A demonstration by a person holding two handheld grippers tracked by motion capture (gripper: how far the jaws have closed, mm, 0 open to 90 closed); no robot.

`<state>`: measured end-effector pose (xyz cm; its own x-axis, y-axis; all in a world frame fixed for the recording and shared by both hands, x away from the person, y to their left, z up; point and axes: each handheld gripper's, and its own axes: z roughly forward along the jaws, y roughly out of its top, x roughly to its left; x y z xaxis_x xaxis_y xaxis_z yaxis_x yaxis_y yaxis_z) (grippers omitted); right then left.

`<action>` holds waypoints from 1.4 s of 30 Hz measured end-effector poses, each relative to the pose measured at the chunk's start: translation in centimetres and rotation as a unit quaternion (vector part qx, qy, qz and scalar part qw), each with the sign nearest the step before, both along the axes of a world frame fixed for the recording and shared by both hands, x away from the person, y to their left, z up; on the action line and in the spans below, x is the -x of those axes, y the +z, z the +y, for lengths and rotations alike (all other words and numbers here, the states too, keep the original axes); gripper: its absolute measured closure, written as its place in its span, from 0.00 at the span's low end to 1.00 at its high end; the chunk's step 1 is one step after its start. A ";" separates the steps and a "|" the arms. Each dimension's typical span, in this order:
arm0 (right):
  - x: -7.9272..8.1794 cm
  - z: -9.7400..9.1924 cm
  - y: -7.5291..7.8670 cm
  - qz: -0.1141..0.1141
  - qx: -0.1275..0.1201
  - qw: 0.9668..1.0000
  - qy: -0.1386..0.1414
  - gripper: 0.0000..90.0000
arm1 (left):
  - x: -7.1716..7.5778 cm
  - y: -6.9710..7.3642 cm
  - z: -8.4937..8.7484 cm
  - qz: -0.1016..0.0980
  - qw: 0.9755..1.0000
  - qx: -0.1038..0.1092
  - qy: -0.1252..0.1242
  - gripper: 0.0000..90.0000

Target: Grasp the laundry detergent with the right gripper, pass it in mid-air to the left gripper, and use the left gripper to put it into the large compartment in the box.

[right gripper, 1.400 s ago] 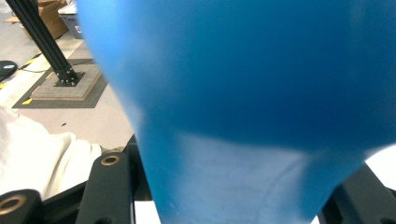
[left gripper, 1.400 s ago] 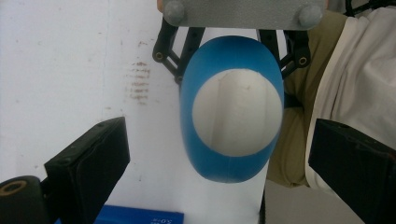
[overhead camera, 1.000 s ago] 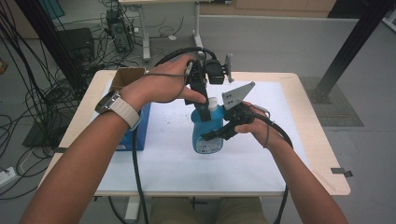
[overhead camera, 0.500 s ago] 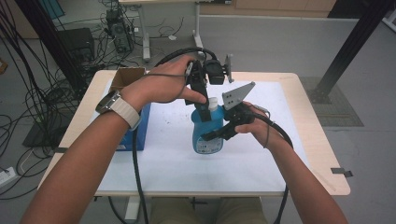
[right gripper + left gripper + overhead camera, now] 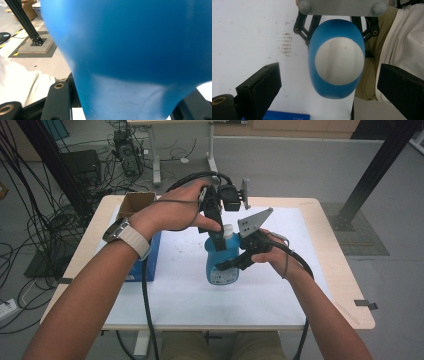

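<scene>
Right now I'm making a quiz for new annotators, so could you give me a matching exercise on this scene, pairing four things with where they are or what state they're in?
Things:
1. blue bottle
2. left claw
3. right claw
4. cardboard box

Places or states:
A. open, above the bottle's white cap
B. at the table's far left corner
C. upright mid-table on the white mat
D. shut on the bottle's body

Pairs: 1-C, 2-A, 3-D, 4-B

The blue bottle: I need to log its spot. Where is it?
In the high view the blue bottle stands mid-table on the white mat, right of the blue box, clamped by the right gripper.
</scene>
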<state>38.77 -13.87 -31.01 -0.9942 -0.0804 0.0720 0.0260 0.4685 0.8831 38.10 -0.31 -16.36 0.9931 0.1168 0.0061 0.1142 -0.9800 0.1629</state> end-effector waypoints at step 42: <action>0.4 0.3 0.5 0.006 0.003 1.000 0.010 0.48 | 0.0 -2.5 -1.1 0.015 1.000 -0.009 -0.015 0.14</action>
<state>38.40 -13.59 -30.55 -0.9913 -0.1004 0.0849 0.0273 0.4744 0.8799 38.08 -1.46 -18.90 0.9960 0.0868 -0.0222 0.0891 -0.9858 0.1421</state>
